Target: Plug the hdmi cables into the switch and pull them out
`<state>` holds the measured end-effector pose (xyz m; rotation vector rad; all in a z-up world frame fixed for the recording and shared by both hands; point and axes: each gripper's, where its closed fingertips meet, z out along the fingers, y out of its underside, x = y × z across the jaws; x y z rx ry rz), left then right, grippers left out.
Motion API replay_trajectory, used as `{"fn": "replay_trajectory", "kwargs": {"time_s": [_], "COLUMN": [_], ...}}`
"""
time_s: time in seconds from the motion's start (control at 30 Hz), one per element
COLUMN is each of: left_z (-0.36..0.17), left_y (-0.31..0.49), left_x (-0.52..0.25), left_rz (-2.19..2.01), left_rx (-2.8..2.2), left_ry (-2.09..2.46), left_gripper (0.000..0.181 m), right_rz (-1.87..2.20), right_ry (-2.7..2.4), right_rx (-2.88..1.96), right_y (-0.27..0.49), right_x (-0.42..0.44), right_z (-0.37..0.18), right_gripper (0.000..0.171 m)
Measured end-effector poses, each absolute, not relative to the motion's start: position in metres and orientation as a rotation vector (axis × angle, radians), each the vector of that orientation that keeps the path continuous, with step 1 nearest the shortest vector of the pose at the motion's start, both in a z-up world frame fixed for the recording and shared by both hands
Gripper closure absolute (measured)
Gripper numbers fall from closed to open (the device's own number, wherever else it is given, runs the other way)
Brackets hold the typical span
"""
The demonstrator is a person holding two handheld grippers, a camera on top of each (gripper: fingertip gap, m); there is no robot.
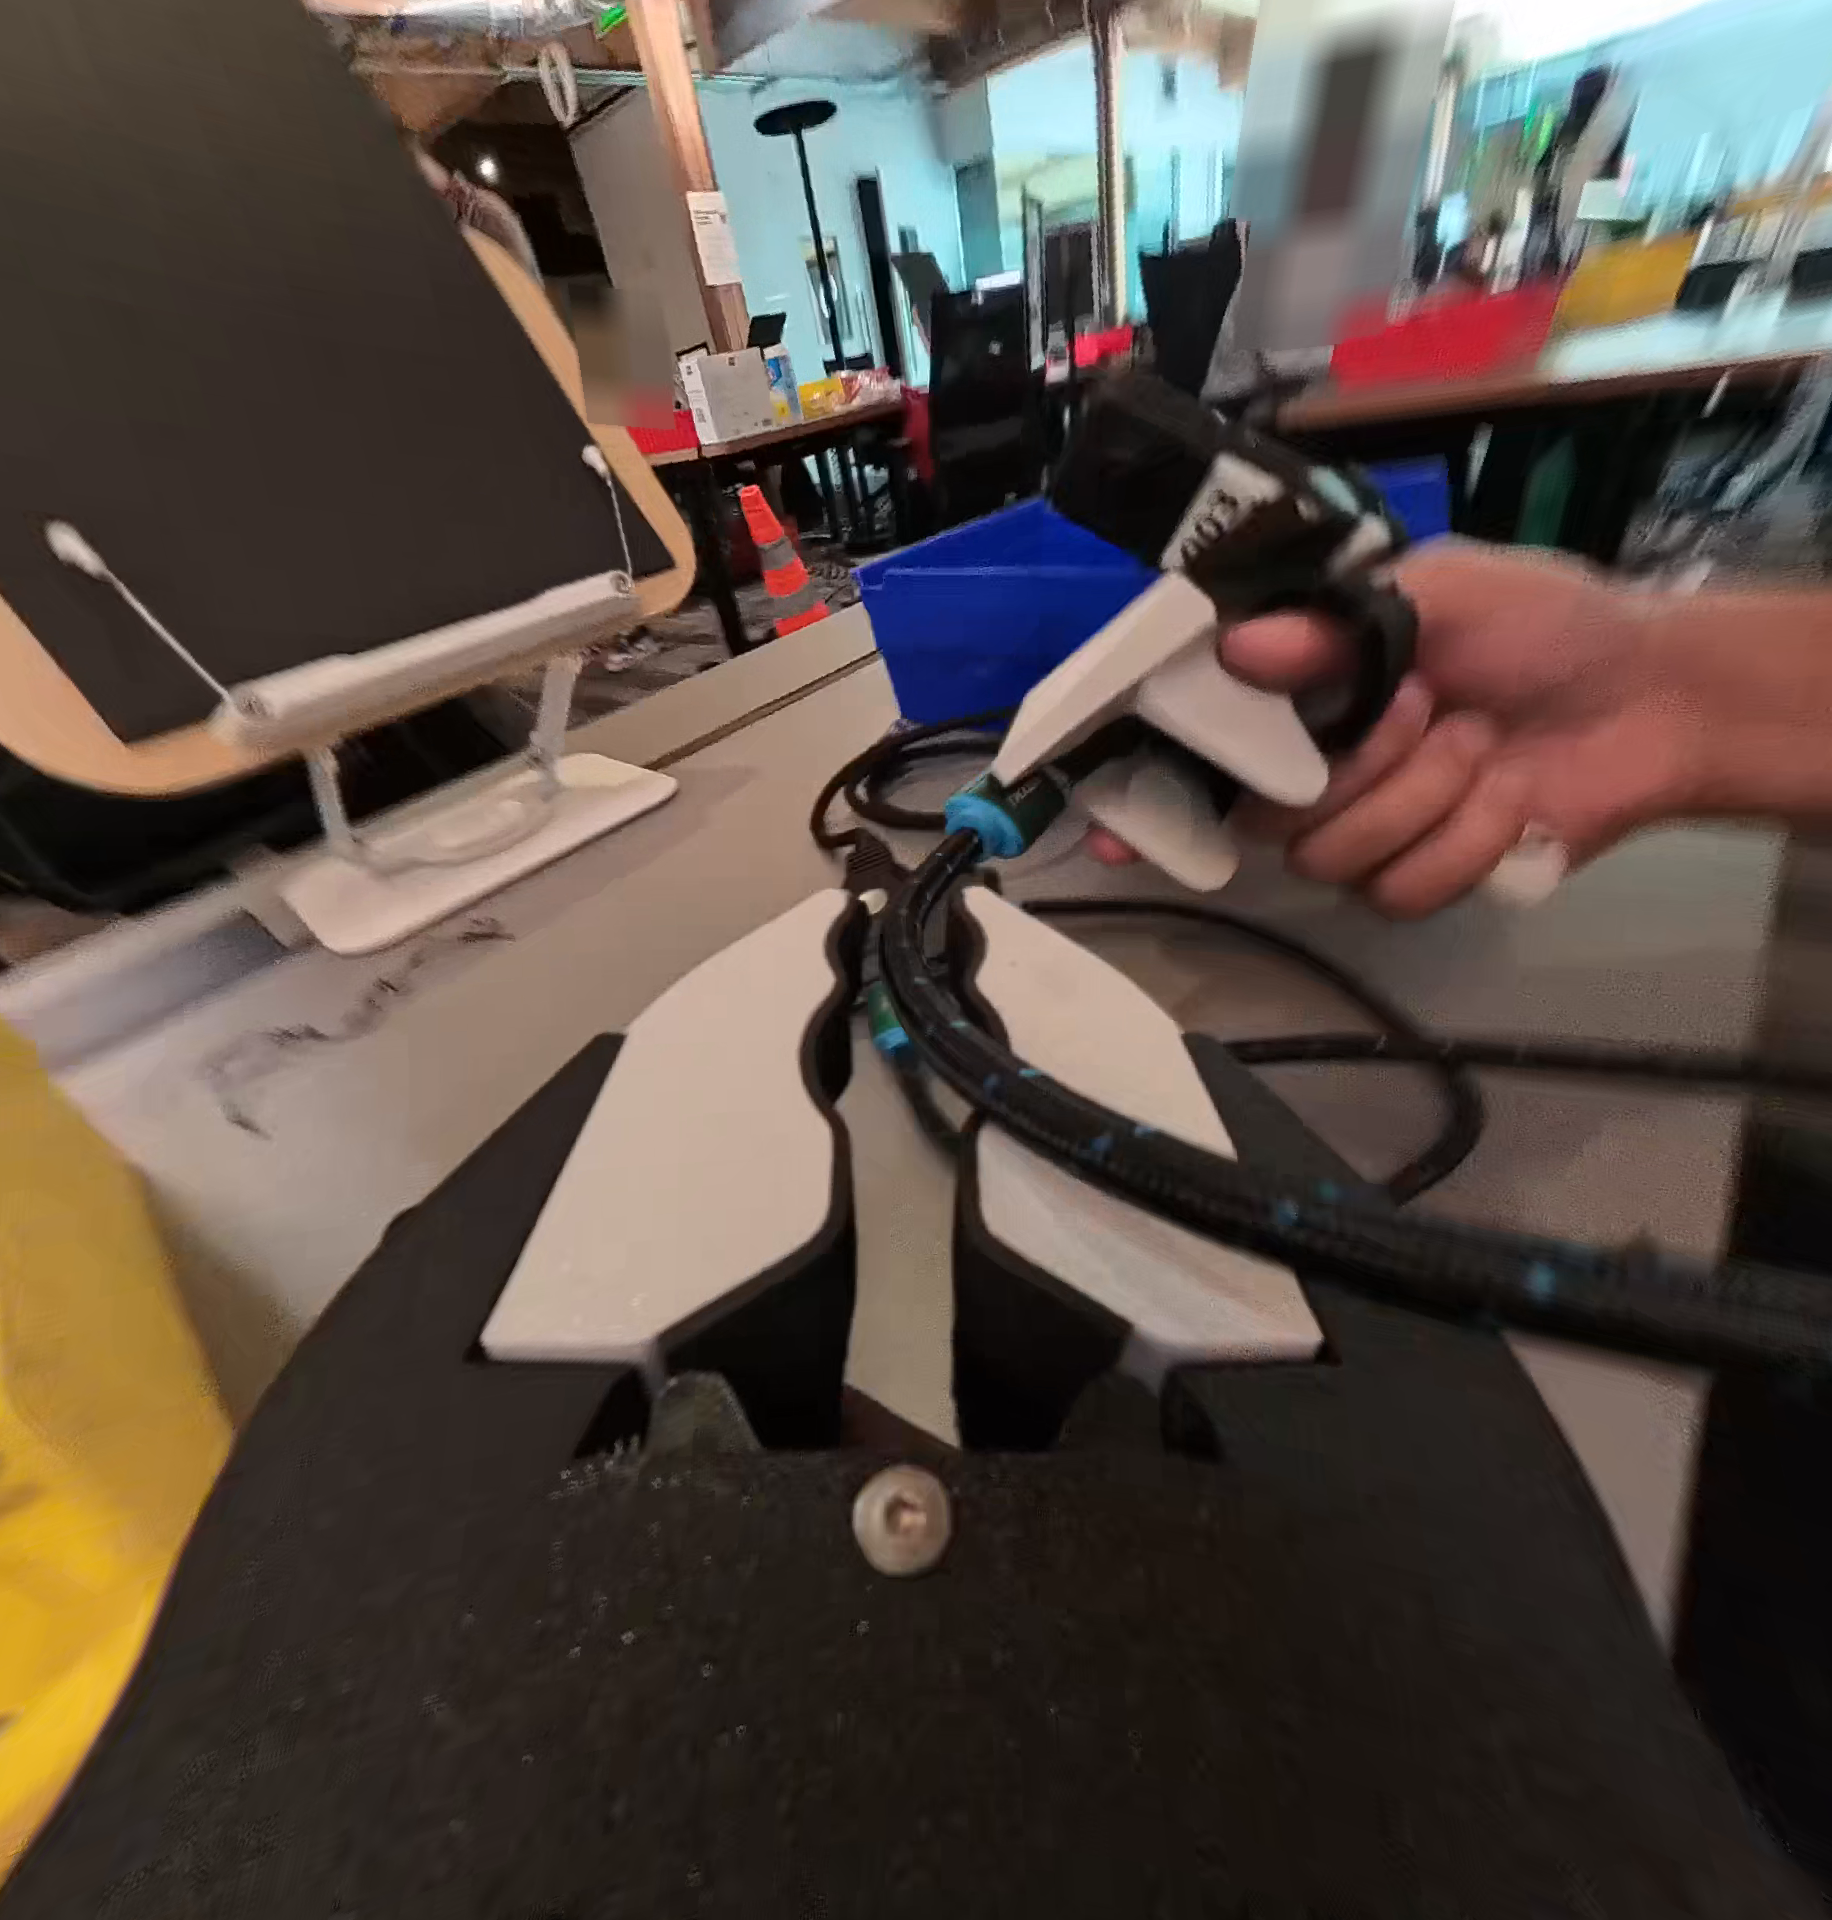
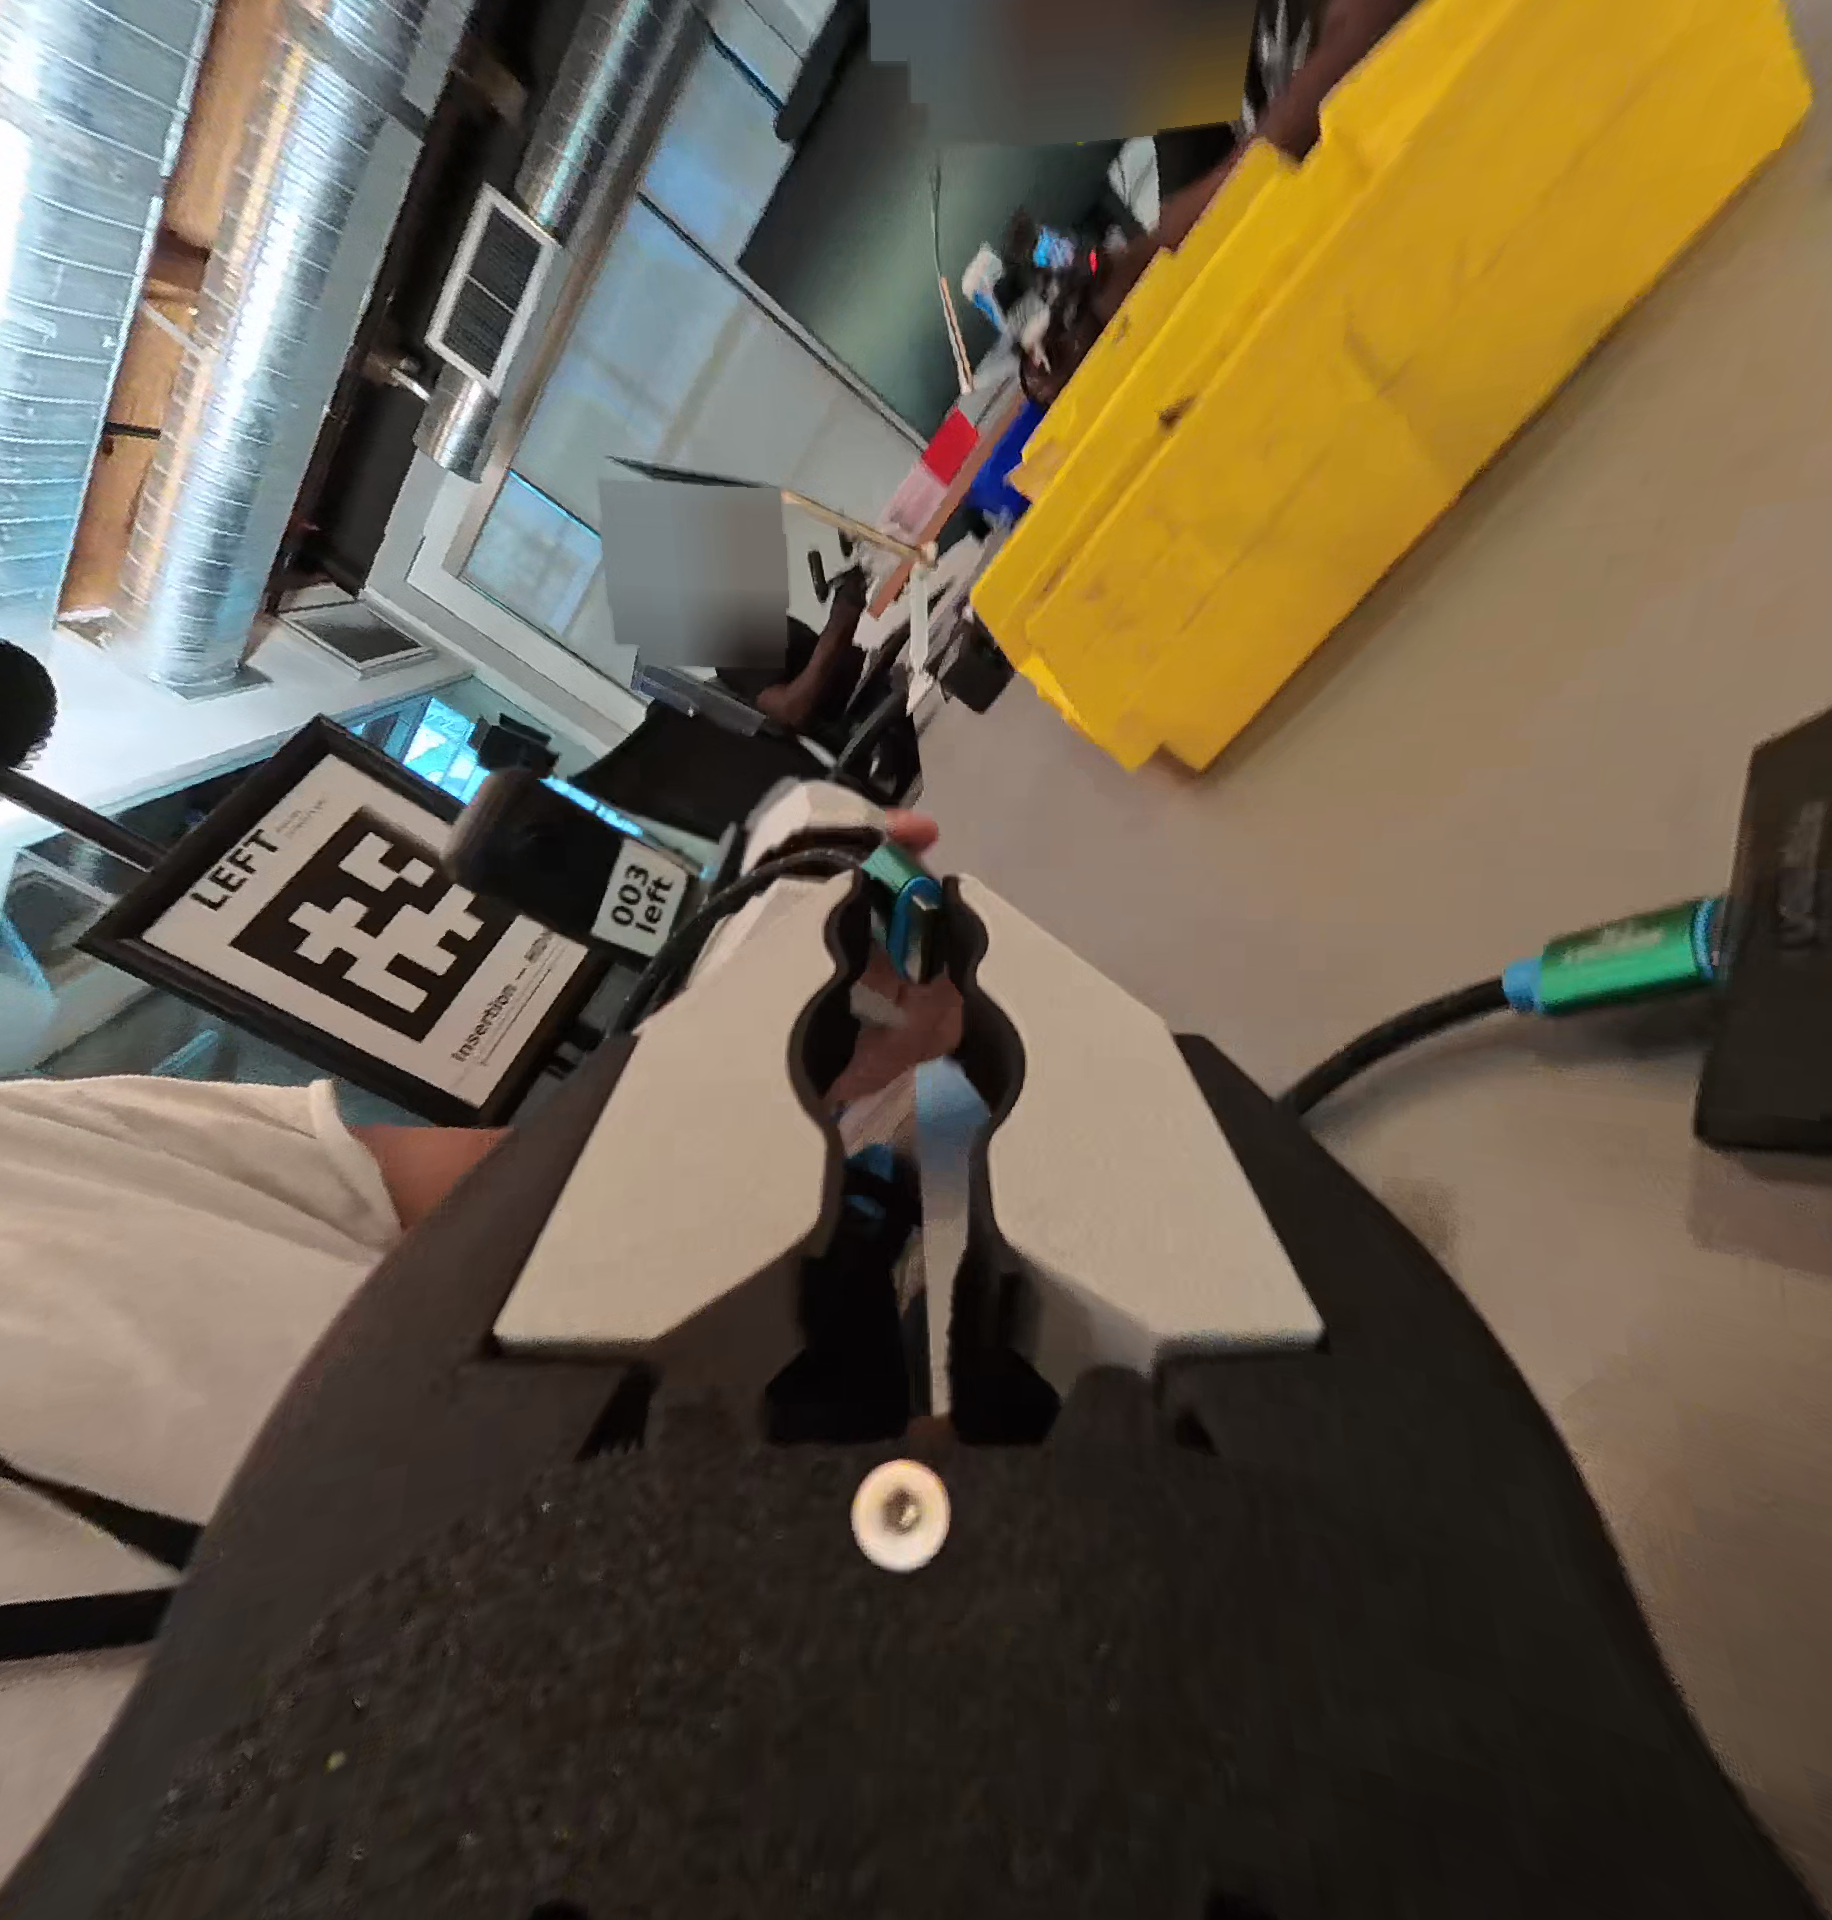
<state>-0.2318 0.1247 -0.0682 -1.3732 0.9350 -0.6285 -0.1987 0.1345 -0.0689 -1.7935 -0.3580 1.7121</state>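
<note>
In the left wrist view a hand holds my right gripper [image 1: 1037, 805] shut on an HDMI plug [image 1: 979, 821] with a blue collar. Its black braided cable [image 1: 1151, 1132] runs down between the tips of my left gripper [image 1: 912, 909], which are closed on it, then trails off right. In the right wrist view my right gripper [image 2: 901, 899] grips the blue and green plug [image 2: 912, 925], with the left gripper [image 2: 818, 831] just beyond. The black switch [image 2: 1805, 987] lies on the table at right, with another green plug [image 2: 1618, 956] inserted in it.
A black board on a white stand [image 1: 455, 790] is at back left, a blue bin [image 1: 974, 623] behind the grippers. Yellow bins [image 2: 1359, 364] sit on the grey table [image 2: 1307, 831]. More black cable loops [image 1: 1411, 1143] and a loose green plug [image 1: 884, 1023] lie under my left gripper. The gap from one gripper's tips to the other's is roughly 4 centimeters. The right tips stand about 12 centimeters off the black switch [image 2: 1805, 987].
</note>
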Motion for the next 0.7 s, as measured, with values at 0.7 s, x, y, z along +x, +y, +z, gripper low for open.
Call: {"fn": "replay_trajectory", "kwargs": {"time_s": [0.7], "left_z": [-0.095], "left_y": [0.126], "left_x": [-0.225], "left_rz": [-0.54], "left_rx": [-1.638], "left_ry": [0.898], "left_gripper": [0.175], "right_rz": [0.492], "right_ry": [-0.728], "right_rx": [-1.921], "right_y": [0.189], "right_x": [-0.117], "right_z": [-0.133], "right_gripper": [0.115]}}
